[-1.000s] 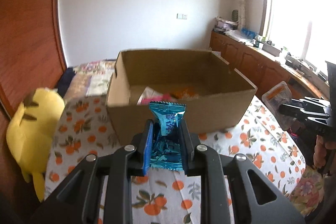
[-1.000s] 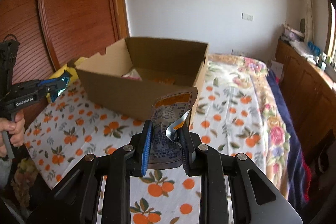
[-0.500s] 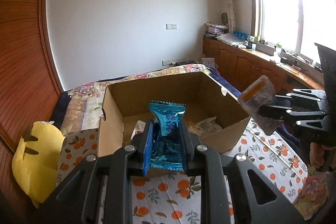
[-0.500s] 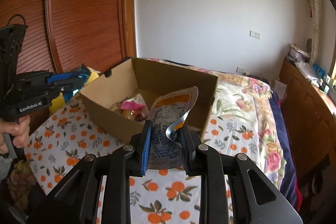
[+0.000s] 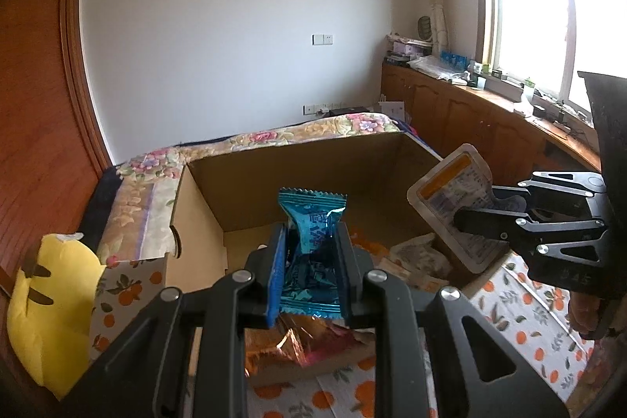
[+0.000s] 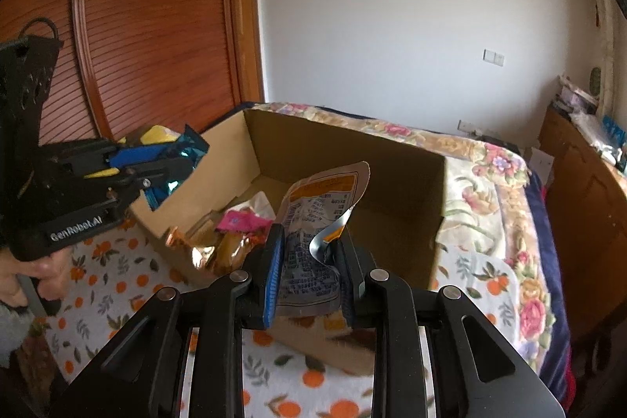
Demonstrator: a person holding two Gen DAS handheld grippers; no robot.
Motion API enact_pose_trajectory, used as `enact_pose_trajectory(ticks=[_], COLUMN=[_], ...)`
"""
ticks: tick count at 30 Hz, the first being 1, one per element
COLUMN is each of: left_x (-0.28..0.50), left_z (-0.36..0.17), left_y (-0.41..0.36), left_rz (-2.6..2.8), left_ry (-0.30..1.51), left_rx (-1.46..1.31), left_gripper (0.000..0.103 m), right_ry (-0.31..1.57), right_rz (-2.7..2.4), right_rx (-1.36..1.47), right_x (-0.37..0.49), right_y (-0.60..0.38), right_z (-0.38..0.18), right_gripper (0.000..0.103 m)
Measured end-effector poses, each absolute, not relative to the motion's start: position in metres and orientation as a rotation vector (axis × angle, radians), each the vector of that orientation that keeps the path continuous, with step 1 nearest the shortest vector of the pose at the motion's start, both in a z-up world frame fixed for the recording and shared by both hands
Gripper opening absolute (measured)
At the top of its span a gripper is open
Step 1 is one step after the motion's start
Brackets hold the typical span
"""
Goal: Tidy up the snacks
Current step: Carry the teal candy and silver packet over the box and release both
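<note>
Candy (image 5: 311, 249) between left jaws; pouch (image 6: 317, 237) between right.

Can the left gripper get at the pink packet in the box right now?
Probably not yet: the left gripper is shut on a blue candy wrapper. The box is open-topped and the pink packet lies uncovered, so the way looks free once it lets go.

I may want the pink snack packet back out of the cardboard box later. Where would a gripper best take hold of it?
Grip the pink packet by its raised crimped upper edge, coming straight down from above. It lies atop the gold wrappers, and the cardboard box walls block any sideways approach.
</note>
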State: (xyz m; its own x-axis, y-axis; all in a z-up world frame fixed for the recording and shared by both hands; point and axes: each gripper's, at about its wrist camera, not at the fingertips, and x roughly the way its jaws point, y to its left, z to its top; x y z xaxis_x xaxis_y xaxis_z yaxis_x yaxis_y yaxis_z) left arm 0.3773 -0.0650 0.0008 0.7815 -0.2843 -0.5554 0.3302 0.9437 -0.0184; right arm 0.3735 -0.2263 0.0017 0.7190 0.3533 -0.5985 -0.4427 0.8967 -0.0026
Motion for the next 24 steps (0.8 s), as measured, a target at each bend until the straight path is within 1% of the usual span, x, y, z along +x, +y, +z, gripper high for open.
enact_pose_trajectory(ticks=[8,17,24], left_x=[0.401,0.406,0.403], left_z=[-0.022,-0.042,-0.046], left_y=[-0.058,-0.065,-0.069], left_rz=[-0.333,-0.34,-0.331], left_ry=[0.621,0.668,0.683], left_rx=[0.069,0.076,0.087], left_gripper=[0.02,0.021,0.025], right_ry=[0.672,0.718,0.748], right_rz=[0.463,0.468,0.478], right_rx=[-0.159,-0.177,-0.15], right_x=[0.407,0.415,0.421], right_y=[-0.208,-0.194,-0.196], right_z=[-0.027,-0.046,-0.048], right_gripper=[0.023,0.023,0.023])
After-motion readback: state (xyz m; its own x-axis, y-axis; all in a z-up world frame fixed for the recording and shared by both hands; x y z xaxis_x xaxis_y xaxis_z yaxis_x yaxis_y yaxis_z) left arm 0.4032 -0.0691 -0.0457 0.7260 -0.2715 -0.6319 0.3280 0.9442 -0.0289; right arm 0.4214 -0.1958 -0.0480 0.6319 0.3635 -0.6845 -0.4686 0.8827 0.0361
